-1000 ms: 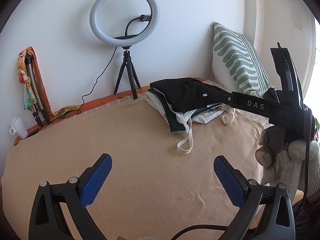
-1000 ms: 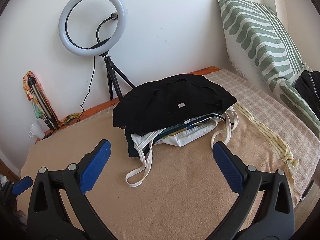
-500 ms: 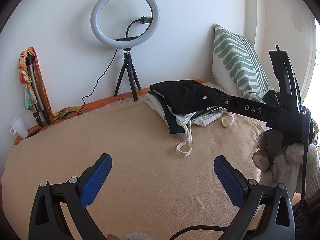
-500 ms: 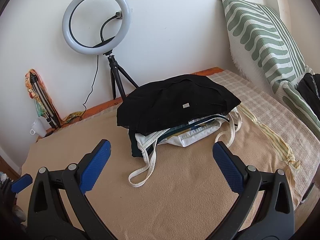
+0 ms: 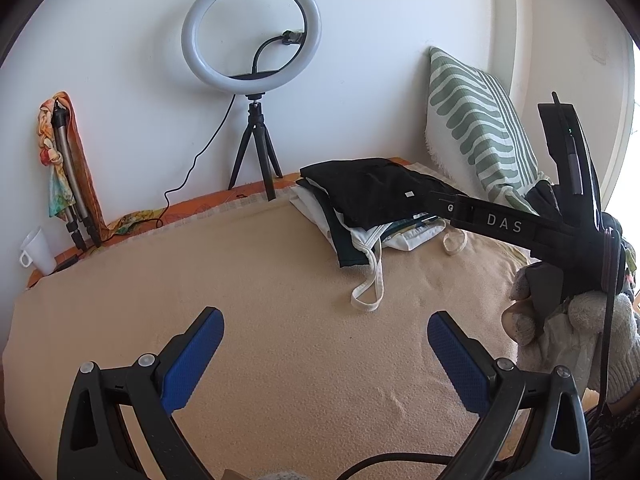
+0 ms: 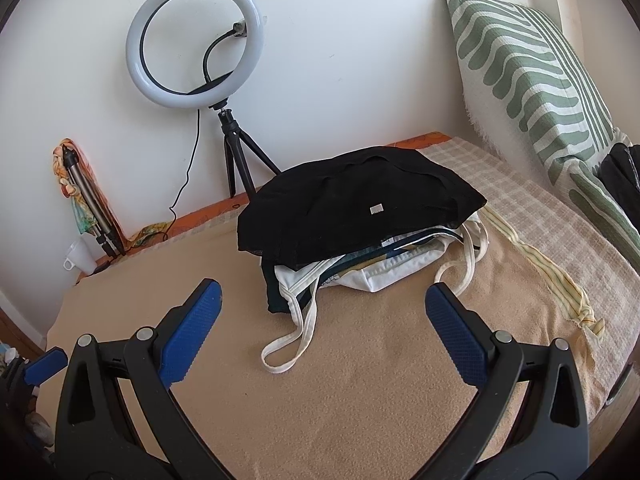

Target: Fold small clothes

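- Right gripper (image 6: 322, 322) and left gripper (image 5: 325, 346): jaws wide apart on both, nothing held, hovering over the beige blanket (image 6: 360, 392).
- Clothes pile (image 6: 360, 240) sits at the bed's far side, black top (image 6: 352, 208) uppermost.
- Risk: grabbing the black top likely drags the layers underneath, toppling the pile.
- Risk: loose white strap (image 6: 292, 340) can snag a jaw.
- Right gripper body (image 5: 520, 228) overlaps the pile in the left view; grippers could collide.

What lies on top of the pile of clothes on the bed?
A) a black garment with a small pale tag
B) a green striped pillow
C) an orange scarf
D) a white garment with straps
A: the black garment covers the top of the pile, its small pale tag facing up, while the white strapped garment sticks out from underneath it.
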Available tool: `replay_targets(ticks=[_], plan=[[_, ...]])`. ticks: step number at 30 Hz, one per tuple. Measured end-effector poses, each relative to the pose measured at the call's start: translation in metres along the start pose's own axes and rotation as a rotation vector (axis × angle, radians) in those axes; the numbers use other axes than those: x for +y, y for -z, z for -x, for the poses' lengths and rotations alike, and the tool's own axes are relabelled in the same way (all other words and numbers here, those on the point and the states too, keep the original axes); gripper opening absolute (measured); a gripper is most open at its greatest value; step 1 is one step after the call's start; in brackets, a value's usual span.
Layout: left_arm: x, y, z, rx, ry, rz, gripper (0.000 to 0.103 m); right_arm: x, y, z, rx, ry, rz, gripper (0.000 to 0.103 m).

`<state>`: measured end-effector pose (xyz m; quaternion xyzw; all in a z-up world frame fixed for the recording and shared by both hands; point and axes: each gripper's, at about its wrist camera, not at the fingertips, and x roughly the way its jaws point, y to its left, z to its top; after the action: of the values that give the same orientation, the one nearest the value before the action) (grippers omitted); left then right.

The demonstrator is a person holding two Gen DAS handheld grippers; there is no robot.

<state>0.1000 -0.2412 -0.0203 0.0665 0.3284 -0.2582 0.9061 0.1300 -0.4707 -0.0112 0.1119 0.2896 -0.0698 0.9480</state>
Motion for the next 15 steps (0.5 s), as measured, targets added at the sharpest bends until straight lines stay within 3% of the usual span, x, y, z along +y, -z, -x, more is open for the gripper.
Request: replay_targets(ticks=[15], plan=[[-0.0037, 0.0031, -0.0011, -0.008, -0.025, -0.012, 0.103, -0.0008, 0.0011, 0.0002, 0.007, -0.004, -0.002, 0.103]])
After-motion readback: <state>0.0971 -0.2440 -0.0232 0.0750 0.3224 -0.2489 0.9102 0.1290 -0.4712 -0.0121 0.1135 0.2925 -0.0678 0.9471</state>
